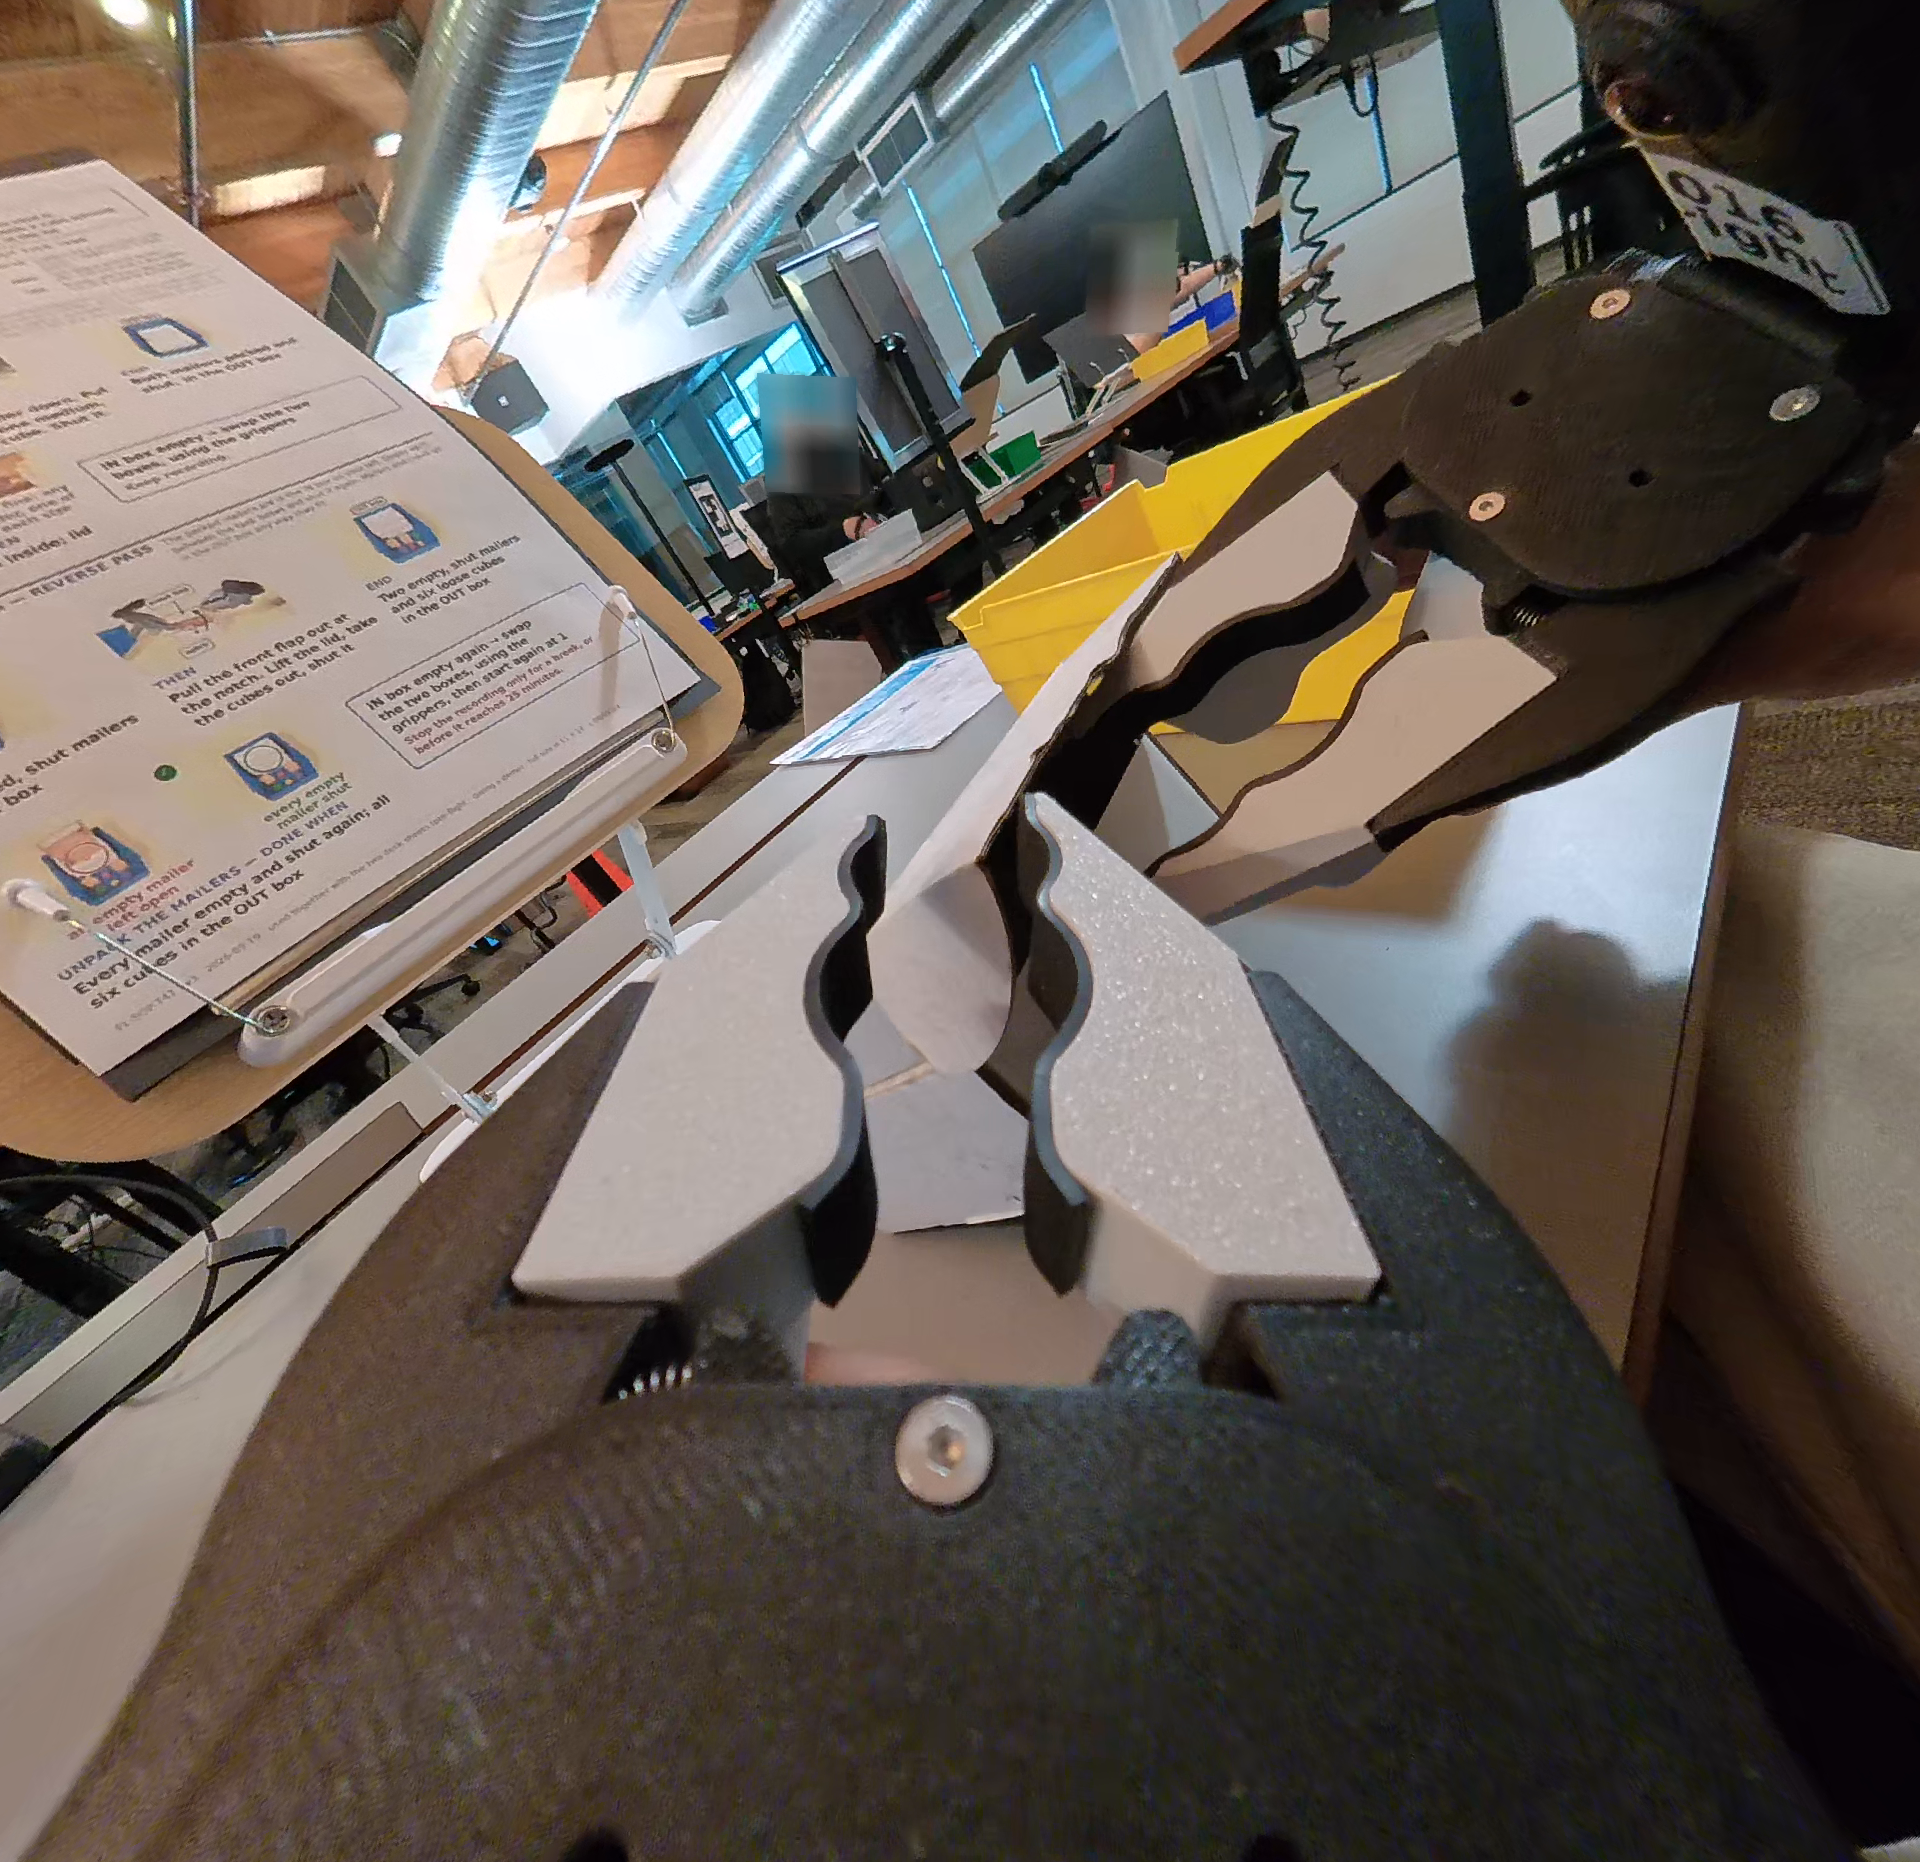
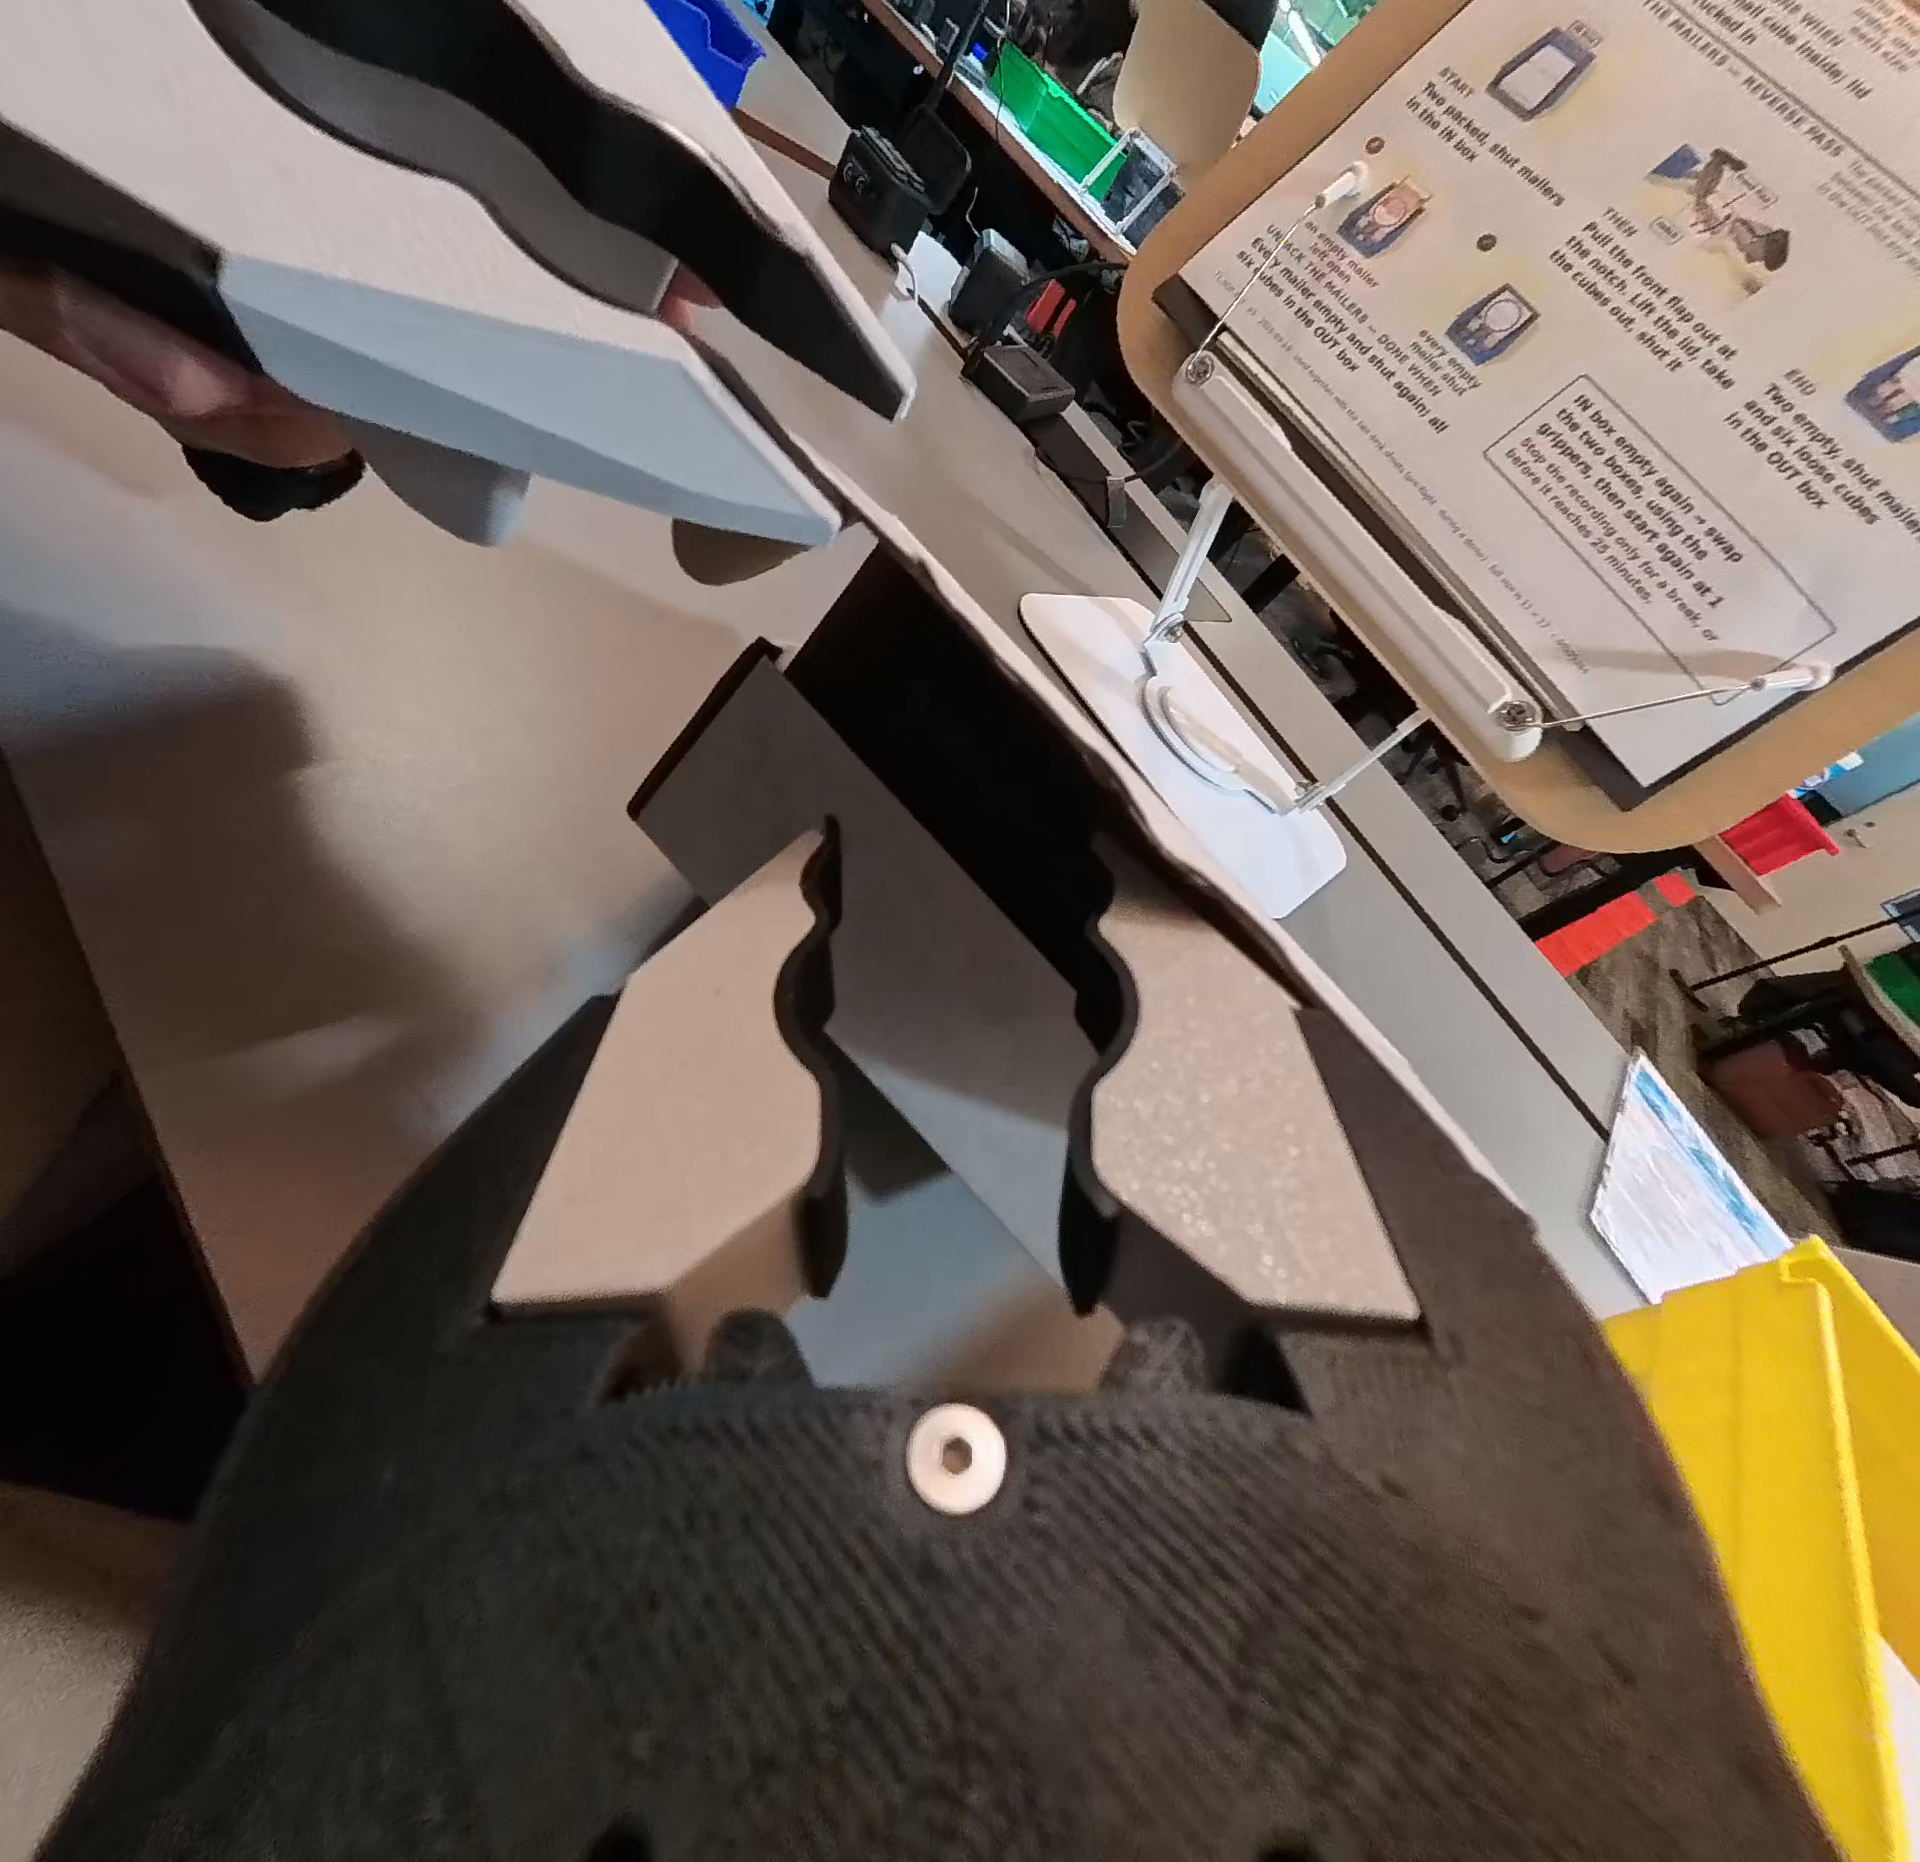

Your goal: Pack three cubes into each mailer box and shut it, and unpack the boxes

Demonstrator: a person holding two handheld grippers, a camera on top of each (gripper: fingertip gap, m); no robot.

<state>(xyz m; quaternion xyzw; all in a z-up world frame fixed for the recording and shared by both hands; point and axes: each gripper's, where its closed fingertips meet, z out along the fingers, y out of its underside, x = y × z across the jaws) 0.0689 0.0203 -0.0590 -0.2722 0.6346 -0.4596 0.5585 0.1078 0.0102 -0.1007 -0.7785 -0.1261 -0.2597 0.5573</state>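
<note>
No cube shows in either view. In the left wrist view my left gripper (image 1: 956,825) is closed onto the white lid flap (image 1: 1039,732) of a mailer box. The flap's rounded tab fills the narrow gap between the fingers. My right gripper (image 1: 1148,763) reaches in from the right, jaws apart, over the box's far side. In the right wrist view my right gripper (image 2: 961,856) is open, and a dark inner panel of the mailer box (image 2: 935,981) lies in the gap, gripped by neither finger. The left gripper (image 2: 868,467) shows at the upper left.
A yellow bin (image 1: 1049,607) stands behind the box and shows at the right wrist view's lower right (image 2: 1766,1449). An instruction sheet on a wooden stand (image 1: 260,617) rises at the table's far edge (image 2: 1610,358). The grey table (image 1: 1455,981) ends at the right. Some 6 centimeters of space lies between my two pairs of fingers.
</note>
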